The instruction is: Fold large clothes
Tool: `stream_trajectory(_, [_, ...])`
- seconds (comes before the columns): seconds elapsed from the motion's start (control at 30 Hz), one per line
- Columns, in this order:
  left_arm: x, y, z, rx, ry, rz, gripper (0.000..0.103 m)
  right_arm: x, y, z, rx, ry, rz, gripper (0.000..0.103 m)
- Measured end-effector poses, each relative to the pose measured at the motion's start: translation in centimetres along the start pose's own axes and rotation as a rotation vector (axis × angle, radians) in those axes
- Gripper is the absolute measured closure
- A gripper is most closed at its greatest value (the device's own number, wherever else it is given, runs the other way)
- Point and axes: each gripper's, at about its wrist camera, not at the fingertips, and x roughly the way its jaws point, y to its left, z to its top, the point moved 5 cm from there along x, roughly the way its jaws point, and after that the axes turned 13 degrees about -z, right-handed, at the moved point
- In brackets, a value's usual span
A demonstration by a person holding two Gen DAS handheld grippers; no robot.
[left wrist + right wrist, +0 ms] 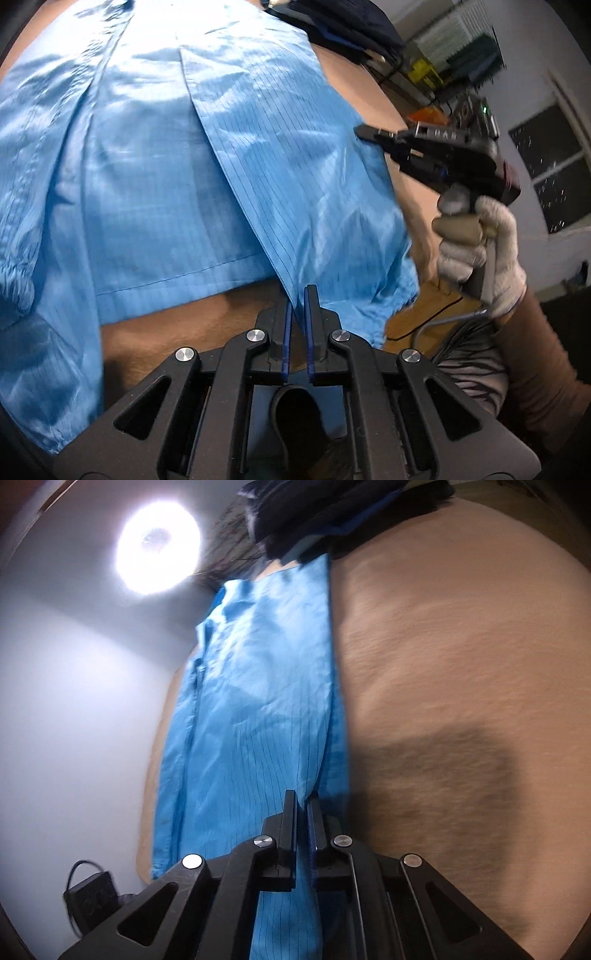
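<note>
A large light-blue pinstriped garment (177, 177) lies spread on a brown surface (177, 332). My left gripper (300, 295) is shut on the garment's folded front edge at its lower hem. In the left wrist view my right gripper (373, 134) shows at the right, held by a white-gloved hand (476, 243), at the garment's right edge. In the right wrist view the right gripper (302, 801) is shut on a lifted fold of the blue garment (258, 701), which stretches away above the brown surface (461, 664).
Dark navy clothes (354, 26) are piled at the far end of the surface, also in the right wrist view (332, 513). A bright ceiling lamp (159, 546) and a black box with cable (92, 893) show left. Shelves and a window stand at the right.
</note>
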Motion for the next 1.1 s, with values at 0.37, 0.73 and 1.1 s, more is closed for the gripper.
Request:
stream_trajectory(0.37, [-2.2, 0.6, 0.2, 0.031, -0.005, 0.035, 0.099, 0.5, -3.5, 0.5, 0.146, 0.023, 0.082, 0.061])
stream_trajectory(0.73, [-4.5, -0.2, 1.0, 0.065, -0.061, 0.066, 0.099, 2.7, -1.1, -0.3, 0.128, 0.08, 0.162, 0.1])
stream_trajectory(1.1, [-6.2, 0.2, 2.1, 0.051, -0.133, 0.074, 0.099, -0.7, 3.3, 0.4, -0.023, -0.055, 0.046, 0.103])
